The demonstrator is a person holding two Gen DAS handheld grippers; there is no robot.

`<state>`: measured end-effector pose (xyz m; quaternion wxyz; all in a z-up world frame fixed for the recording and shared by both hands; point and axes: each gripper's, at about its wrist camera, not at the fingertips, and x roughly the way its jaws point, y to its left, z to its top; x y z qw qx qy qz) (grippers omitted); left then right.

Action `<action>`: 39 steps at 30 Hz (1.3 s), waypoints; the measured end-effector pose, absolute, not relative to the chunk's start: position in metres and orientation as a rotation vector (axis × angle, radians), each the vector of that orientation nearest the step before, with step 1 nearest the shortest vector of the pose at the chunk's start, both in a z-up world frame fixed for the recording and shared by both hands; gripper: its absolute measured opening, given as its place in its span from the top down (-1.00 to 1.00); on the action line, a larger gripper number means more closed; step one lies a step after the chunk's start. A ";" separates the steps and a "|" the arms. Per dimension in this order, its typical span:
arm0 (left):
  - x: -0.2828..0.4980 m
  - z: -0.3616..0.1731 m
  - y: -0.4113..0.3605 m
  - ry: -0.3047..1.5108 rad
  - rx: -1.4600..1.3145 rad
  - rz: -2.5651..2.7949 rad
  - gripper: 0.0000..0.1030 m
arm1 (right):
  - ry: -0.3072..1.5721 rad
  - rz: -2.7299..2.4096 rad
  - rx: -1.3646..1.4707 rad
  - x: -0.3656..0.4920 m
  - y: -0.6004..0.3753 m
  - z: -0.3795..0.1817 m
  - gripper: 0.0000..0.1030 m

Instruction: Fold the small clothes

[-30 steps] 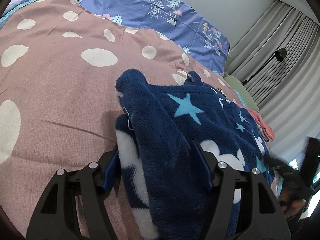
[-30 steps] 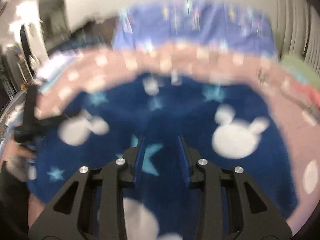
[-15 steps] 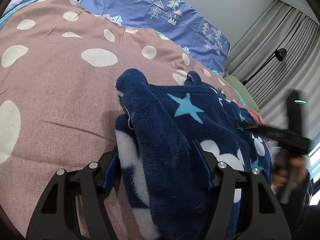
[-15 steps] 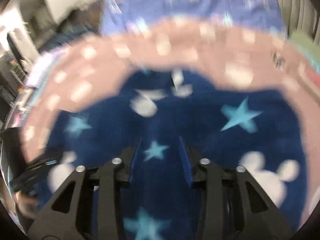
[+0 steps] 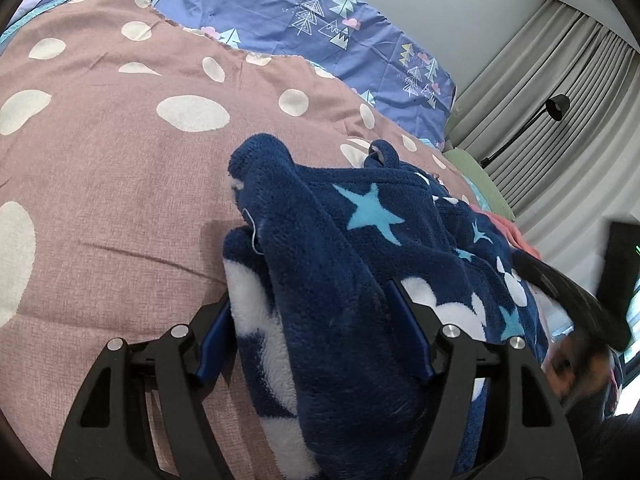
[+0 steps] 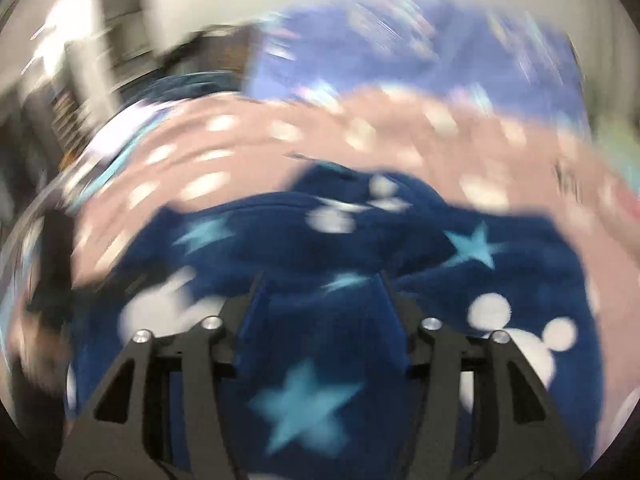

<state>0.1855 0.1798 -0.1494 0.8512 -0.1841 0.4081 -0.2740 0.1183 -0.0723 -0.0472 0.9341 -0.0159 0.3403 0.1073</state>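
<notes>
Holding, item one: my left gripper (image 5: 316,332), jaws set moderately wide and clamped on a thick bunched fold of the navy fleece garment (image 5: 360,264); the fabric fills the whole gap and stands up in a ridge ahead of the fingers. The garment lies on the pink spotted bedspread (image 5: 120,168), roughly mid-bed, with its far edge rumpled toward the blue tree-print pillow (image 5: 320,32).

Item two: pink cloth (image 5: 516,236), peeking out beyond the garment's right side; nature unclear.

Item three: my right gripper (image 6: 320,292), view badly smeared. The jaws stand narrower than the left pair, and navy fleece seems to fill the space between them; I judge a pinch on the fabric, though the blur keeps me cautious.

Judgement on the step: I am mid-fold, carrying fleece across itself. To do it well I would keep both grips at matching height so the fold line stays straight, slow the right side enough to see the edge, lay the carried layer flush over the lower one, and release only once the plush has settled flat, since thick fleece springs back.
</notes>
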 end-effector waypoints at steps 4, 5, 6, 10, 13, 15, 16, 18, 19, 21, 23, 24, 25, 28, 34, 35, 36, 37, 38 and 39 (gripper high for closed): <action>0.186 -0.149 0.181 0.858 -0.393 -0.580 -0.40 | 0.565 0.460 -0.398 0.017 0.021 -0.059 -0.34; 0.186 -0.150 0.182 0.857 -0.399 -0.583 -0.40 | 0.552 0.500 -0.465 0.001 0.039 -0.066 -0.36; 0.186 -0.150 0.182 0.856 -0.404 -0.585 -0.40 | 0.534 0.545 -0.556 -0.017 0.061 -0.076 -0.37; 0.186 -0.150 0.183 0.854 -0.415 -0.592 -0.40 | 0.485 0.573 -0.728 -0.043 0.100 -0.105 -0.38; 0.187 -0.150 0.183 0.855 -0.420 -0.594 -0.40 | 0.547 0.519 -0.728 -0.028 0.110 -0.117 -0.38; 0.187 -0.150 0.183 0.855 -0.418 -0.593 -0.40 | 0.548 0.482 -0.751 -0.023 0.117 -0.121 -0.40; 0.187 -0.150 0.182 0.855 -0.417 -0.592 -0.40 | 0.547 0.476 -0.757 -0.021 0.120 -0.122 -0.41; 0.187 -0.150 0.184 0.855 -0.419 -0.593 -0.40 | 0.548 0.461 -0.770 -0.020 0.124 -0.125 -0.43; 0.187 -0.150 0.184 0.855 -0.419 -0.594 -0.40 | 0.549 0.458 -0.774 -0.020 0.125 -0.127 -0.44; 0.187 -0.150 0.183 0.855 -0.420 -0.594 -0.40 | 0.550 0.453 -0.776 -0.020 0.128 -0.130 -0.46; 0.187 -0.150 0.184 0.855 -0.420 -0.594 -0.40 | 0.550 0.449 -0.775 -0.019 0.128 -0.130 -0.47; 0.187 -0.150 0.184 0.855 -0.420 -0.594 -0.40 | 0.549 0.446 -0.776 -0.021 0.127 -0.131 -0.48; 0.187 -0.150 0.183 0.855 -0.420 -0.594 -0.40 | 0.548 0.441 -0.777 -0.021 0.128 -0.131 -0.48; 0.187 -0.150 0.184 0.855 -0.421 -0.595 -0.40 | 0.528 0.411 -0.794 -0.018 0.133 -0.133 -0.49; 0.189 -0.152 0.189 0.844 -0.469 -0.607 -0.40 | 0.386 0.300 -0.907 -0.007 0.155 -0.148 0.25; 0.189 -0.152 0.189 0.846 -0.465 -0.603 -0.40 | 0.375 0.275 -0.926 -0.005 0.157 -0.151 0.39; 0.190 -0.152 0.188 0.849 -0.459 -0.597 -0.35 | 0.372 0.276 -0.924 -0.005 0.156 -0.151 0.47; 0.191 -0.152 0.185 0.857 -0.455 -0.592 -0.15 | 0.369 0.284 -0.914 -0.006 0.154 -0.149 0.50; 0.193 -0.152 0.185 0.867 -0.472 -0.608 0.26 | 0.370 0.299 -0.881 -0.005 0.150 -0.143 0.53; 0.194 -0.153 0.187 0.872 -0.495 -0.616 0.33 | 0.372 0.312 -0.839 -0.004 0.144 -0.135 0.54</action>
